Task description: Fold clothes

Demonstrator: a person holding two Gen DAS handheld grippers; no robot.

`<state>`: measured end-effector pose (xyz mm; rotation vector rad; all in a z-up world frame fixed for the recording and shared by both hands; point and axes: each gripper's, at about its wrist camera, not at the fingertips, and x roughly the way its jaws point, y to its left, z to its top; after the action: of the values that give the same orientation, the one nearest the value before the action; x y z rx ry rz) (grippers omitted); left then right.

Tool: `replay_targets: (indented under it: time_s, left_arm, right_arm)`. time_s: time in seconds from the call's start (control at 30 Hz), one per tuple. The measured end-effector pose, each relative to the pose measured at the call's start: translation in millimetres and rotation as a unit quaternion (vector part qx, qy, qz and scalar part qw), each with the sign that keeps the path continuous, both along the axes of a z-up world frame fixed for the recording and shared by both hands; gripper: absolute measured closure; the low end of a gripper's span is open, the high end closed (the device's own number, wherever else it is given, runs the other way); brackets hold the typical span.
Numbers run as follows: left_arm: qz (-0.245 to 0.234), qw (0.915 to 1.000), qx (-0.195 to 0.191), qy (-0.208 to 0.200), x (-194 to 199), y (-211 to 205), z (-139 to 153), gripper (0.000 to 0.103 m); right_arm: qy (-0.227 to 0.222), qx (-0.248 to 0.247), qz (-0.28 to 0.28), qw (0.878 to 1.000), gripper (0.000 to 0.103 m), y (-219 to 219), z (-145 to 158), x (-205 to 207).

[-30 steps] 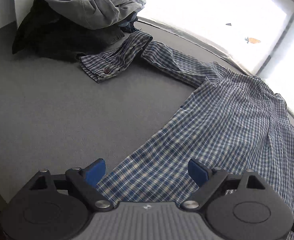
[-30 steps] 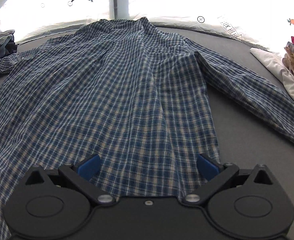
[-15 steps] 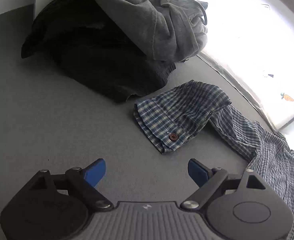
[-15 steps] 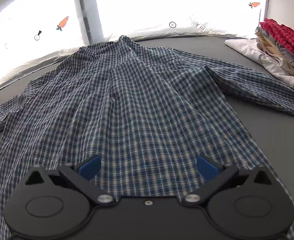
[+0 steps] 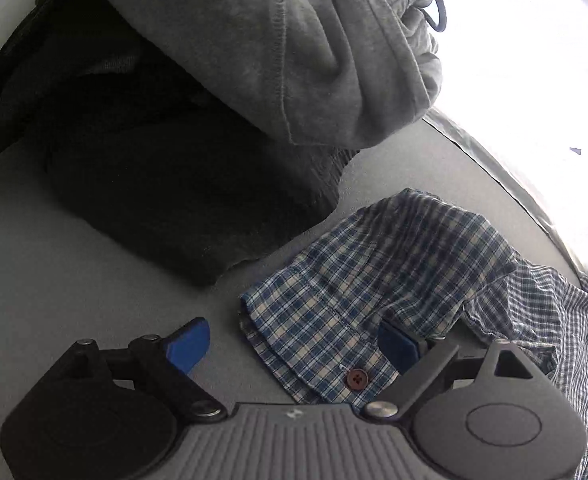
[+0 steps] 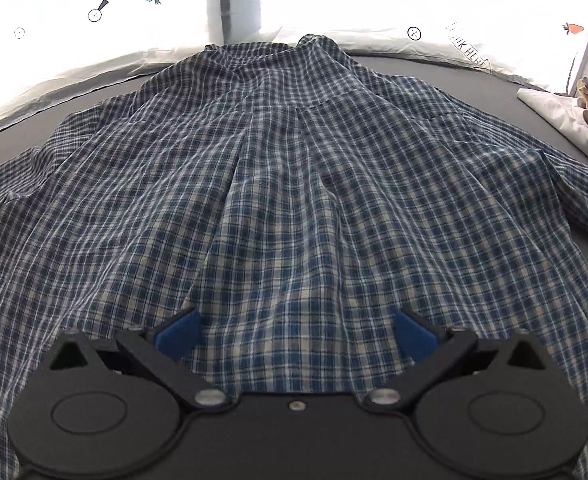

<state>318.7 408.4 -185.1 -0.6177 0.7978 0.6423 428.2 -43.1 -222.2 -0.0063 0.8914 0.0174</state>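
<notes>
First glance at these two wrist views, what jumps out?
The blue plaid shirt spread flat across the grey surface fills the right wrist view, collar at the far edge by the bright wall. In the left wrist view its buttoned cuff lies between the open left gripper fingers, untouched. Behind it, a grey sweatshirt is heaped on dark clothes.

Both wrist views steeply downward past their fingers (image 5: 187,344), close over one shared shirt (image 6: 294,184): left at cuff (image 5: 326,336), right at back.
</notes>
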Motion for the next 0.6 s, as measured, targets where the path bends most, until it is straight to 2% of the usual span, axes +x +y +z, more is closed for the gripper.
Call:
replay_targets:
  time_s: [0.13, 0.17, 0.23, 0.27, 0.3, 0.33, 0.37, 0.4, 0.6]
  left_arm:
    - [-0.013, 0.9982, 0.049, 0.030, 13, -13, -3, 0.014]
    - [-0.021, 0.9974, 0.059, 0.035, 16, -17, -2, 0.020]
    - [-0.039, 0.9952, 0.078, 0.045, 20, -23, 1, 0.037]
    - [-0.047, 0.9938, 0.087, 0.050, 23, -26, 2, 0.058]
    - [-0.056, 0.9922, 0.097, 0.055, 25, -29, 3, 0.074]
    - [-0.065, 0.9905, 0.106, 0.060, 27, -32, 4, 0.083]
    - [-0.072, 0.9888, 0.114, 0.064, 28, -33, 7, 0.100]
    - [-0.080, 0.9870, 0.122, 0.068, 29, -34, 9, 0.100]
    - [-0.048, 0.9913, 0.123, 0.005, 1, -24, 57, 0.101]
  right_arm:
    - [-0.051, 0.002, -0.005, 0.999, 0.000, 0, -7, -8]
    - [-0.065, 0.002, -0.006, 0.998, 0.000, 1, -9, -11]
    - [-0.088, 0.002, -0.010, 0.996, 0.000, 1, -12, -16]
    - [-0.092, 0.002, -0.011, 0.996, 0.000, 2, -13, -16]
    - [-0.095, 0.002, -0.011, 0.995, 0.000, 2, -13, -17]
    - [-0.099, 0.003, -0.012, 0.995, 0.000, 1, -14, -17]
    - [-0.099, 0.004, -0.011, 0.995, 0.000, 1, -13, -17]
    - [-0.099, 0.005, -0.011, 0.995, 0.000, 1, -13, -16]
    - [-0.103, 0.007, -0.011, 0.995, 0.000, 1, -14, -18]
